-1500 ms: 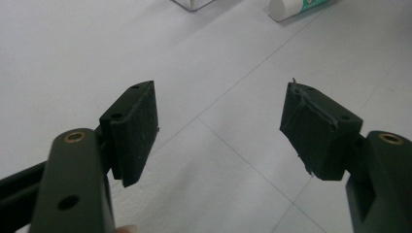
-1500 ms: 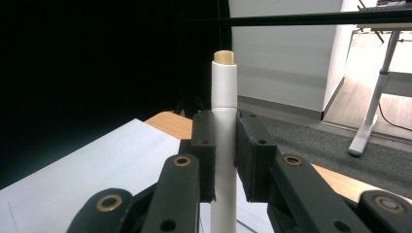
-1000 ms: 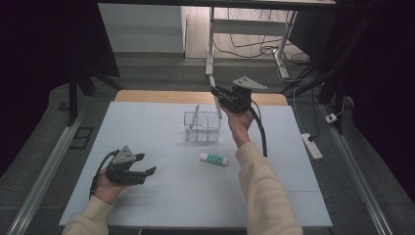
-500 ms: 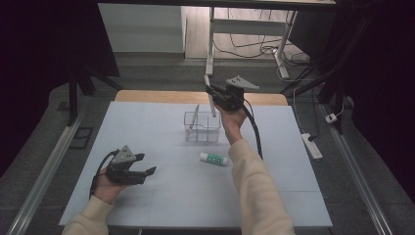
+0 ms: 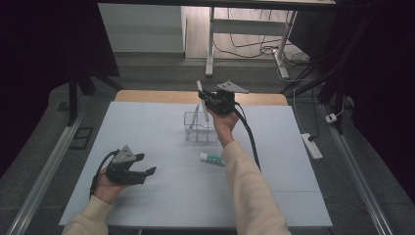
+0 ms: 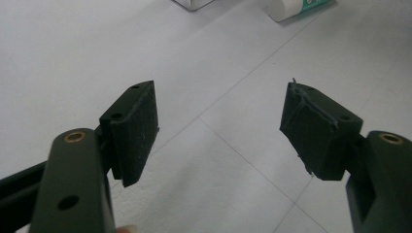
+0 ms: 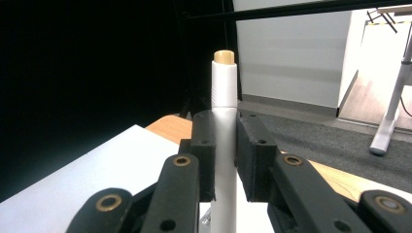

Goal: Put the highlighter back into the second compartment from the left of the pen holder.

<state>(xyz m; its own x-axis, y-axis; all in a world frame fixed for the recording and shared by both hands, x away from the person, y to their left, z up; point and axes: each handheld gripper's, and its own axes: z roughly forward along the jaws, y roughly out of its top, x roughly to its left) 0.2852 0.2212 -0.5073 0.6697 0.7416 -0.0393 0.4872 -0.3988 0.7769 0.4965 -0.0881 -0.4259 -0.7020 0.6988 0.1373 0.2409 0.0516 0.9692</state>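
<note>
My right gripper (image 5: 204, 101) is shut on a slim white stick with a tan cap (image 7: 224, 82), held upright. The stick (image 5: 198, 89) hangs just over the back edge of a clear wire-framed holder (image 5: 200, 131) at the table's middle. Inside the holder leans another thin white piece (image 5: 194, 119). Along my right gripper (image 7: 225, 145), both pads clamp the stick's shaft. A white and green tube (image 5: 211, 158) lies on the table in front of the holder. My left gripper (image 5: 146, 164) rests low at the front left, open with nothing between its pads (image 6: 136, 128).
The white table top (image 5: 293, 196) has a wooden strip along its far edge (image 5: 147, 96). The tube's end (image 6: 291, 6) shows at the top of the left gripper view. A power strip (image 5: 311, 145) lies on the floor to the right.
My right gripper has carried the stick left and down, closer over the holder. My left gripper has stayed where it was.
</note>
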